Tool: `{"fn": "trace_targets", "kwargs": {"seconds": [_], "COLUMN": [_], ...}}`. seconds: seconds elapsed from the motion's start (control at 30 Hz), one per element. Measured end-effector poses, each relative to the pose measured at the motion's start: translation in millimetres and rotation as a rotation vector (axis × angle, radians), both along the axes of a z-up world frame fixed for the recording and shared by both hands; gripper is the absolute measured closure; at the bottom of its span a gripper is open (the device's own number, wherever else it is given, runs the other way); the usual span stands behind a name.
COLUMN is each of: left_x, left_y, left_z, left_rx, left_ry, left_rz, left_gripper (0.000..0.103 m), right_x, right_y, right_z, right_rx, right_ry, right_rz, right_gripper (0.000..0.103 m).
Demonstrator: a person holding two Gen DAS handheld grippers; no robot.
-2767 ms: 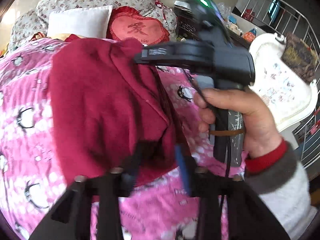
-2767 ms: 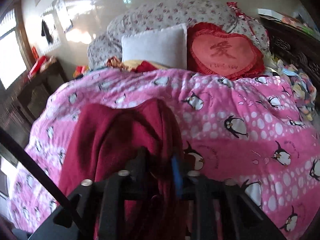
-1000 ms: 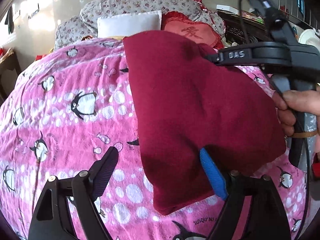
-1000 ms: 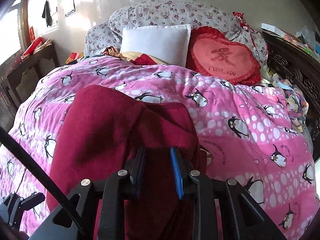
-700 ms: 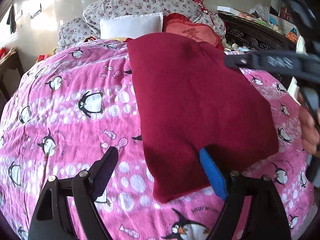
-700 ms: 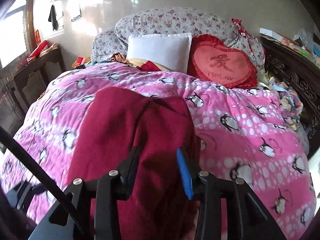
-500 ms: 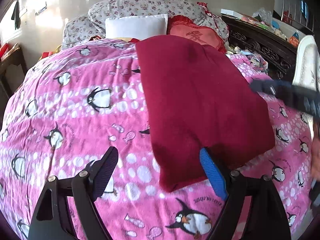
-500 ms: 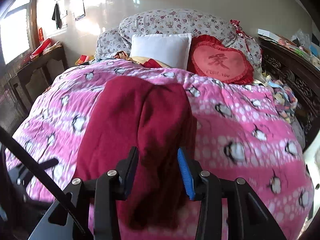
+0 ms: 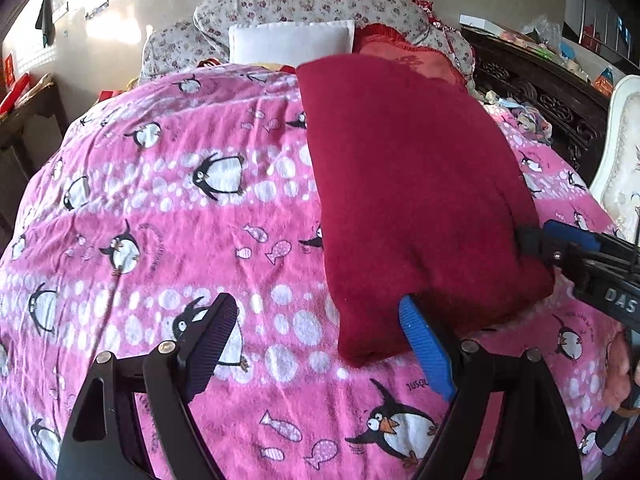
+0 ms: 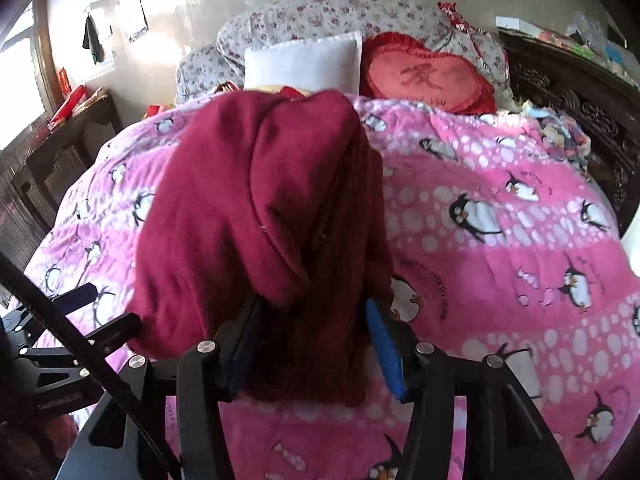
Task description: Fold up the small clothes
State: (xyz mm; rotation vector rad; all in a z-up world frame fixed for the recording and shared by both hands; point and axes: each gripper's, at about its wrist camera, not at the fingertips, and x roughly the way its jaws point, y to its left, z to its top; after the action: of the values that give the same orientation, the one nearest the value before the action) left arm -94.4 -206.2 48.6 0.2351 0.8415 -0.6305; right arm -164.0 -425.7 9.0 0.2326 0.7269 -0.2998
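Note:
A dark red garment (image 9: 412,184) lies folded lengthwise on the pink penguin bedspread (image 9: 168,216). My left gripper (image 9: 316,340) is open and empty just short of the garment's near left corner. My right gripper (image 10: 310,328) is open, its jaws standing either side of the garment's near right edge (image 10: 264,208), with cloth bunched between them. Its fingertips also show in the left wrist view (image 9: 560,240) at the garment's right edge.
A white pillow (image 10: 302,62), a red heart cushion (image 10: 426,74) and floral pillows (image 9: 304,4) lie at the head of the bed. Dark carved furniture (image 9: 536,84) runs along the right. A white chair (image 9: 620,152) stands at far right. A dark side table (image 10: 52,148) is on the left.
Both grippers let go of the garment, which dropped flat onto the bed. The left gripper opened wide and pulled back. The right gripper opened and lowered to the near right edge.

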Motion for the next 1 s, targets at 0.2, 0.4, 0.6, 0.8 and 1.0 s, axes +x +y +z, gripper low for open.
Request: {"fn": "trace_targets", "kwargs": {"seconds": [0.2,0.4,0.6,0.8,1.0], "left_x": [-9.0,-13.4,-9.0,-2.8,4.3], "left_y": [4.9,10.1,9.7,8.9,7.8], "left_z": [13.7,28.3,31.5,27.2,23.4], "left_rx": [-0.007,-0.024,-0.026,-0.032,-0.036], "left_ry": [-0.040,-0.082,-0.080,-0.048,-0.028], "left_rz": [0.003,0.007,0.006,0.013,0.022], "left_gripper": [0.020,0.020,0.020,0.020,0.019], "right_x": [-14.3,-17.9,-14.6,-10.9,-8.8], "right_y": [16.6,24.8,24.5,23.6,21.0], "right_z": [21.7,32.9,35.0,33.3,28.4], "right_rx": [0.012,0.008,0.011,-0.001,0.016], "right_ry": [-0.055,-0.076,-0.075,-0.066,-0.060], "right_rz": [0.026,0.024,0.014,-0.002,-0.005], "right_gripper": [0.041,0.030,0.024,0.024,0.021]}}
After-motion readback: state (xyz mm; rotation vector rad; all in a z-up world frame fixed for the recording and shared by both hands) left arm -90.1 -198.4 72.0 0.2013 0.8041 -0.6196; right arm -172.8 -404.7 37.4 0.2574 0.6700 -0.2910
